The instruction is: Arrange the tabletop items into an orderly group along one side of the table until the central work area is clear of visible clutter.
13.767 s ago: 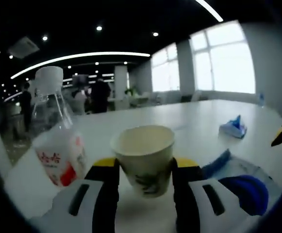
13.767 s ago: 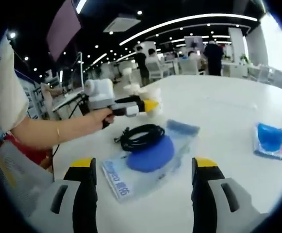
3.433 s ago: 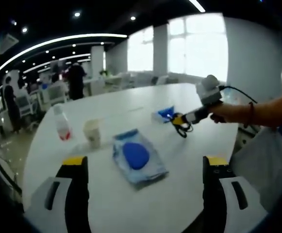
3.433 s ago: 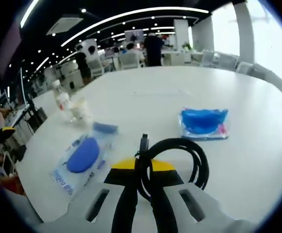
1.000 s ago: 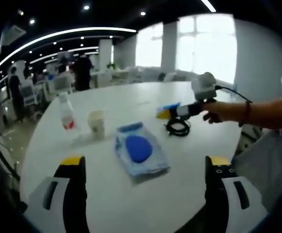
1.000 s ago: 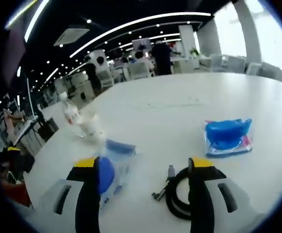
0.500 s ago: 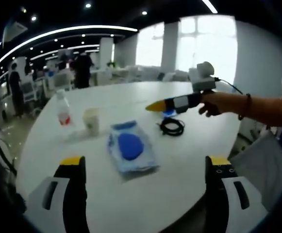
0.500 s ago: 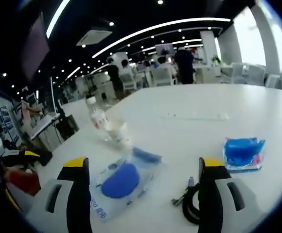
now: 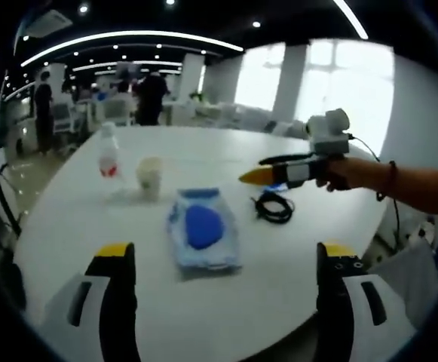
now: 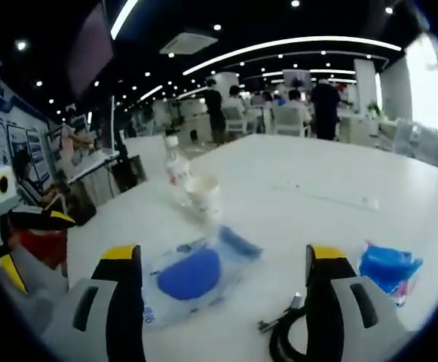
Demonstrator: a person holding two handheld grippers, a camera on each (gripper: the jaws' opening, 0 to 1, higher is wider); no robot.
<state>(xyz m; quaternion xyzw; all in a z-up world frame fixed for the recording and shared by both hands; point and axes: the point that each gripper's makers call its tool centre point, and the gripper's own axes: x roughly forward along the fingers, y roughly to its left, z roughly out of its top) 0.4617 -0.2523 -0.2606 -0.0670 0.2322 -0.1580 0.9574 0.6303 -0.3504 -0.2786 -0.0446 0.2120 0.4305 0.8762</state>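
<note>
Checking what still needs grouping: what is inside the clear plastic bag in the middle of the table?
Inside the clear bag lies a blue oval pad, seen through the plastic; blue print runs along one edge in the right gripper view. Anything under the pad is hidden.

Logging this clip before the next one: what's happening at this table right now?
A person tidies a white round table with two handheld grippers. Both are open and empty: the left gripper hangs back, the right gripper hovers above the coiled black cable. A clear plastic bottle, paper cup, clear bag holding a blue pad and small blue packet sit on the table.
</note>
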